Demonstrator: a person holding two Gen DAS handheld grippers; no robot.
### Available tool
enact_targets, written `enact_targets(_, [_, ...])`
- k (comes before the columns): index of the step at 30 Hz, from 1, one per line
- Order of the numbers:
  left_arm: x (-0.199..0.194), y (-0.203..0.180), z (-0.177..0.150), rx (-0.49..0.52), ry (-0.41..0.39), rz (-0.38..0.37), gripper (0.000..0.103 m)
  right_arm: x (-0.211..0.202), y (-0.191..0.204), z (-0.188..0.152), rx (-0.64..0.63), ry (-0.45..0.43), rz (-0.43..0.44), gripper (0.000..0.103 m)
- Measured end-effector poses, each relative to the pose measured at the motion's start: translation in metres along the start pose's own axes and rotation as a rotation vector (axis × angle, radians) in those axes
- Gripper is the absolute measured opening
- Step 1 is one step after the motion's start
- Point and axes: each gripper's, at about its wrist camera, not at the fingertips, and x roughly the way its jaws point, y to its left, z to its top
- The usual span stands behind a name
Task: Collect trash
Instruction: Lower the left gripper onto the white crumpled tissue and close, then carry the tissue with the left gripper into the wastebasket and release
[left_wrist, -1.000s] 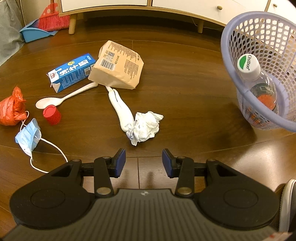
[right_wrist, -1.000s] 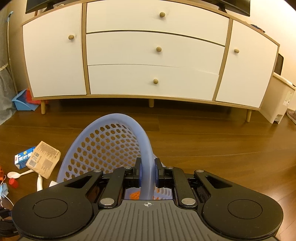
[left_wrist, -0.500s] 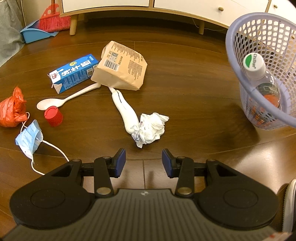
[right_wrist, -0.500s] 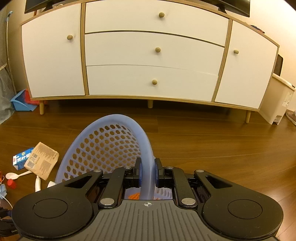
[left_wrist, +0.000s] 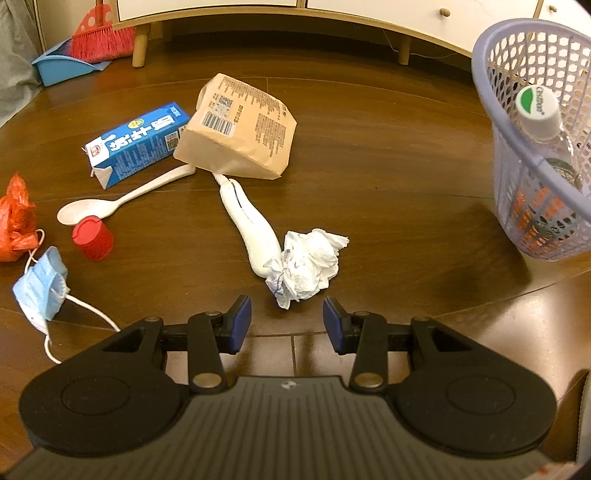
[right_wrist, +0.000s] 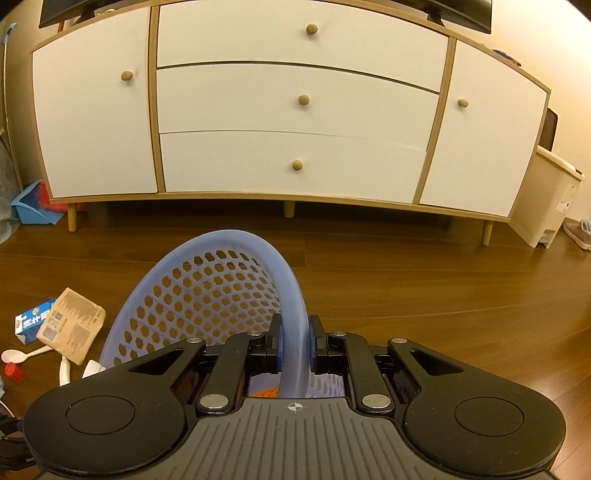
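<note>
On the dark wooden floor, just ahead of the left gripper (left_wrist: 287, 321), lies a crumpled white tissue (left_wrist: 310, 264), touching the end of a long white wrapper (left_wrist: 247, 221). The gripper's jaws are spread wide with nothing between them, hovering just short of the tissue. Farther out, a tan paper bag (left_wrist: 240, 129) rests against a blue milk carton (left_wrist: 136, 142), with a white plastic spoon (left_wrist: 122, 197) in front of them. Toward the left edge of the floor sit a red bottle cap (left_wrist: 92, 238), a blue face mask (left_wrist: 42, 290) and an orange plastic bag (left_wrist: 14, 221).

The right gripper (right_wrist: 294, 345) has its jaws pinching the rim of a lavender mesh basket (right_wrist: 236, 251), which holds a clear bottle (left_wrist: 543, 136) with a white cap. A white cabinet (right_wrist: 288, 107) stands beyond.
</note>
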Motion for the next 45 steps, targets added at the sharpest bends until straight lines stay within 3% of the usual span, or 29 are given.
enact_targets(6, [0.01, 0.0, 0.006, -0.016, -0.01, -0.003, 0.035, 0.001, 0.0, 0.001, 0.0, 0.0, -0.012, 0.009])
enact_targets(8, [0.013, 0.0, 0.008, -0.022, -0.008, -0.007, 0.021, 0.0, 0.0, 0.0, 0.002, 0.001, -0.016, 0.009])
enact_targets(11, [0.016, 0.0, 0.007, -0.022, -0.008, -0.007, 0.01, 0.0, 0.001, 0.0, 0.003, 0.0, -0.017, 0.009])
enact_targets(14, [0.013, 0.0, 0.006, -0.022, -0.02, -0.013, 0.005, -0.001, 0.001, -0.001, 0.001, -0.002, -0.014, 0.009])
enact_targets(22, [-0.025, 0.004, 0.015, -0.041, -0.078, -0.024, 0.004, -0.002, 0.0, 0.001, 0.016, -0.002, 0.014, 0.009])
enact_targets(28, [-0.076, 0.003, 0.034, -0.066, -0.169, -0.036, 0.004, 0.0, 0.003, 0.003, 0.019, -0.004, 0.043, 0.009])
enact_targets(35, [-0.115, -0.029, 0.061, -0.022, -0.249, -0.097, 0.004, 0.002, 0.003, 0.006, 0.019, -0.002, 0.045, 0.009])
enact_targets(45, [-0.124, -0.081, 0.079, 0.051, -0.27, -0.184, 0.004, 0.001, 0.004, 0.004, 0.019, 0.002, 0.047, 0.009])
